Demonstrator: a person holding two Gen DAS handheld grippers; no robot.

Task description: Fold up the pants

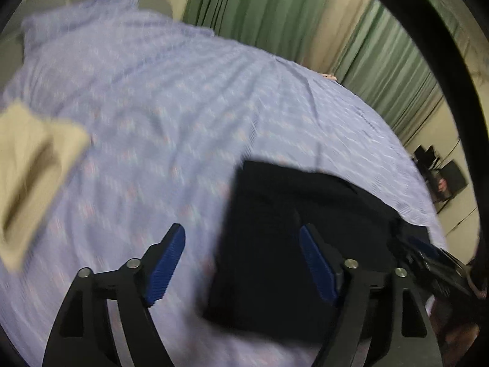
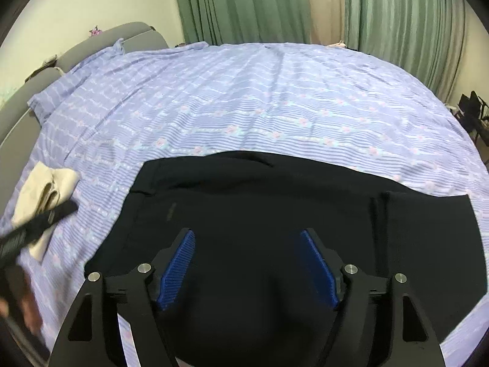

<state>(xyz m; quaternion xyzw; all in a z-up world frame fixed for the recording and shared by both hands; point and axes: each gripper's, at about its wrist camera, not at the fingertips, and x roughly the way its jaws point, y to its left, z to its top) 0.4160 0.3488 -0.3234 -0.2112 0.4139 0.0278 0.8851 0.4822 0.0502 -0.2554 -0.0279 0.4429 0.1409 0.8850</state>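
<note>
Black pants (image 2: 244, 189) lie folded flat on the lilac patterned bedsheet (image 2: 214, 98) near the bed's front edge. My right gripper (image 2: 247, 232) hovers over their middle, open, with nothing between its blue pads (image 2: 177, 269). In the left wrist view, which is blurred, the pants (image 1: 290, 202) sit lower right. My left gripper (image 1: 242, 228) stands open above their left edge, one pad (image 1: 166, 266) over the sheet and the other over the black cloth. Neither gripper holds anything. The right gripper's body (image 1: 434, 260) shows at the right edge.
A folded beige garment (image 2: 45, 192) lies on the sheet to the left, also visible as the beige garment (image 1: 30, 159). A grey headboard (image 2: 122, 36) runs along the far left. Green curtains (image 2: 259, 3) hang behind the bed. Dark furniture (image 2: 473, 113) stands at the right.
</note>
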